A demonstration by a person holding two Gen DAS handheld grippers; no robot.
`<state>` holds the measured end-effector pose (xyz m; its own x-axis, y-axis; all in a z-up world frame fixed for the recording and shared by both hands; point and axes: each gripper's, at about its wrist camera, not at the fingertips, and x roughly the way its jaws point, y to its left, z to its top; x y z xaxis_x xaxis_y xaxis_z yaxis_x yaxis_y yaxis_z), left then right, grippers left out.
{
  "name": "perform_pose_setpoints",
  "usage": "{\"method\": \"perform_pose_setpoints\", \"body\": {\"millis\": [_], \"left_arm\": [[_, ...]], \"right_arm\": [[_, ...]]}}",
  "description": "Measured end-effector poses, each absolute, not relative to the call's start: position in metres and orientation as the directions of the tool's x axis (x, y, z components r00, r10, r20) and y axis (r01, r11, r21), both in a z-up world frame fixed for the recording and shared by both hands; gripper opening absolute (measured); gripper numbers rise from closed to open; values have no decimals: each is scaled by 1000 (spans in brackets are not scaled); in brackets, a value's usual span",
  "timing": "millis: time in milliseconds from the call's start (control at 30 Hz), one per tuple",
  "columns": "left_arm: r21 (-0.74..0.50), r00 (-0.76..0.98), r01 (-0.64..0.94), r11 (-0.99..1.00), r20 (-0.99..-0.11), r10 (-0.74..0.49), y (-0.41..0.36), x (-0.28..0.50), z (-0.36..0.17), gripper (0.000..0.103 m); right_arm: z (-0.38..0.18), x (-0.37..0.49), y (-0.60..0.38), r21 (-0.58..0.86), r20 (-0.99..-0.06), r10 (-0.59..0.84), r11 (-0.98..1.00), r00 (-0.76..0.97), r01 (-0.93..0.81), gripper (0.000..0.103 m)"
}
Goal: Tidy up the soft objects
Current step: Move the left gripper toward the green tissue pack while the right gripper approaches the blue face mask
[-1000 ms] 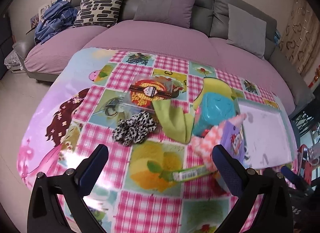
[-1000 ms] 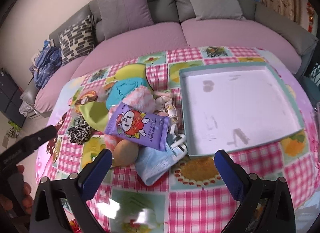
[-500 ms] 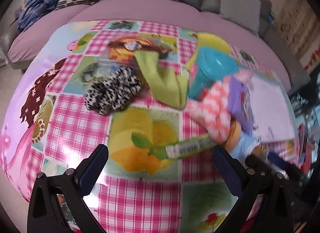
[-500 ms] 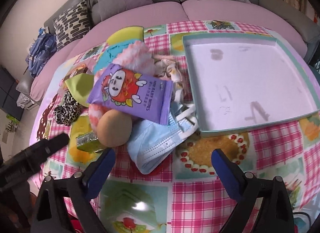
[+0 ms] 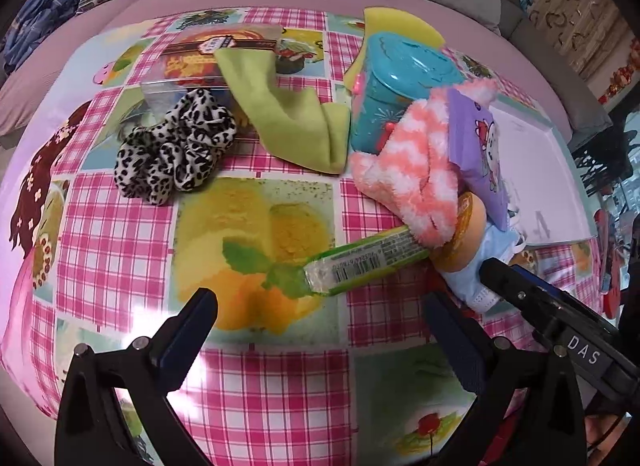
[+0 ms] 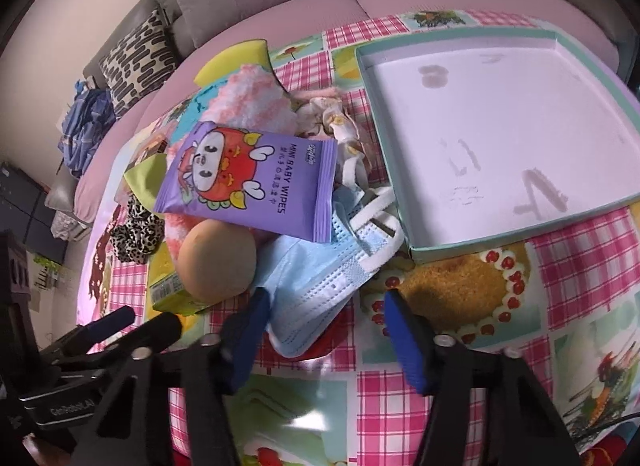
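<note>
Right tongs closing, near lobe of the blue face mask between the two pads; pads not yet pressing on it as far as I can tell. Left tongs spread wide, nothing between them, hovering over the tabletop just short of the green wrapped stick.

Progress: barely begun. Shallow teal-rimmed tray sits empty at 2 o'clock in the right wrist view. All soft items are outside it, heaped at its 9 o'clock side. Everything is left to sort.

Heap, right wrist view: mask lowest, crumpled, white ear loops trailing toward the tray corner. Purple baby wipes pack lies across its far part. Tan ball-like object touches the mask at 9 o'clock. Pink-and-white fluffy sock runs under the pack.

Left wrist view, 11 o'clock: leopard scrunchie, lime cloth, teal tub beyond.

Mask looks thin, limp, pleated; likely to drag the pack when lifted.
</note>
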<state>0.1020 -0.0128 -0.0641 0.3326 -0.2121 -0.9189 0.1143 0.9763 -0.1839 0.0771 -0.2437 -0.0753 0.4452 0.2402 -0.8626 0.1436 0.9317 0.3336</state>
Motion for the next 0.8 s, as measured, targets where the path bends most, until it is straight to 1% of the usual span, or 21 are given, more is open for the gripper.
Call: {"method": "perform_pose_setpoints", "body": {"millis": [100,167,367,400,433,500,567,633,667,733,800], "left_arm": [[-163,332,134,977,-922,-200,-22,106,-67,103],[-155,335,157,975,-920,-201,-28,113,-69,103],[-104,365,204,973,-914,-174,-46,125,-70,102],[-101,370,212,972,-913,-175,-48,126,-71,99],[-95,374,222,970,-911,-175,-52,127,-71,92],[-87,378,235,968,-910,-174,-54,126,-71,87],[-88,366,250,964,-914,-178,-59,127,-73,82],[-79,359,256,963,-917,-171,-62,128,-77,71],[-79,359,258,963,-917,-171,-63,128,-77,70],[-80,360,263,961,-916,-175,-66,129,-76,58],[-85,357,268,960,-916,-181,-61,126,-75,53]], "right_arm": [[-79,78,-247,368,-854,267,917,447,155,51],[-80,78,-249,388,-845,283,908,453,156,41],[-79,77,-257,440,-819,314,881,480,173,38],[-80,76,-258,442,-818,316,880,480,173,38],[-80,77,-257,444,-816,318,879,482,172,38],[-79,76,-256,455,-810,326,874,488,170,38],[-79,76,-256,463,-805,333,870,491,169,35],[-80,77,-256,466,-806,336,868,488,173,35],[-81,77,-256,468,-806,338,866,486,175,34],[-83,77,-257,474,-805,342,863,485,177,32],[-84,77,-257,481,-801,349,859,486,176,32]]}}
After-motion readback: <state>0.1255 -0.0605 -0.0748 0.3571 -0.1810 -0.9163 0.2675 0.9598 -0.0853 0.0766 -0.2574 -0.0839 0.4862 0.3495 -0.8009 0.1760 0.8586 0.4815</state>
